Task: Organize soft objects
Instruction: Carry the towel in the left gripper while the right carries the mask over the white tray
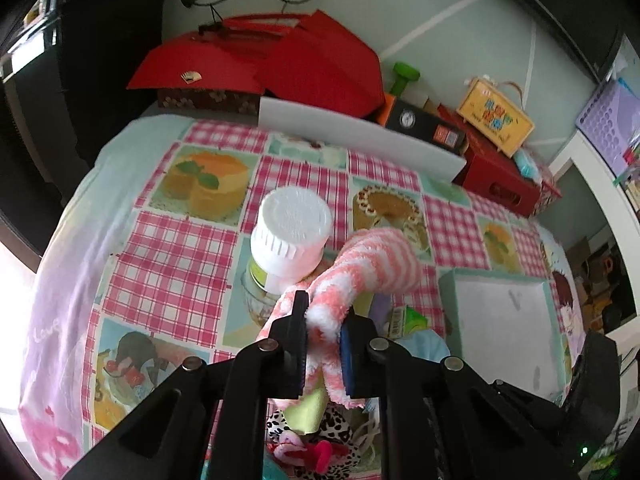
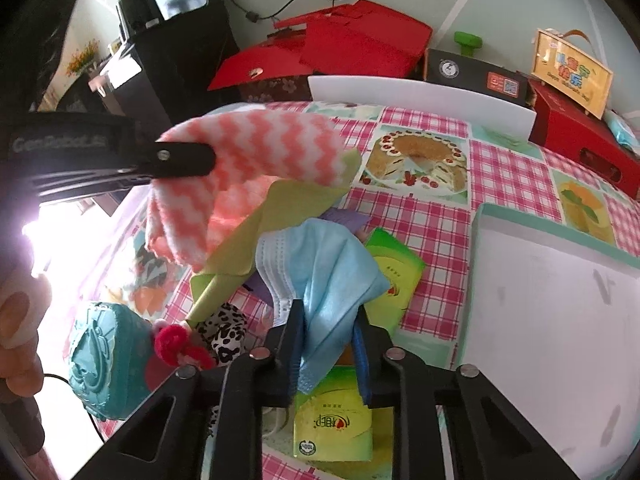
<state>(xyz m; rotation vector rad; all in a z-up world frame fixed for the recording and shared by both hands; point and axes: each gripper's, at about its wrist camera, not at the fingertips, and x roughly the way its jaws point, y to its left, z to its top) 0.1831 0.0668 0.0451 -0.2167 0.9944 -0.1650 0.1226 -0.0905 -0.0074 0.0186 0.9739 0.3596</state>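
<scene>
My left gripper is shut on a fuzzy pink-and-white striped sock and holds it above the table; the sock and that gripper also show in the right wrist view at upper left. My right gripper is shut on a light blue face mask lifted over the pile. Below lie a yellow-green cloth, a purple cloth, a leopard-print plush with a red bow, green tissue packs and a teal pouch.
A white-capped jar stands on the checked tablecloth just beyond the sock. A white tray with a teal rim sits at the right. A white board, red boxes and a black box line the back.
</scene>
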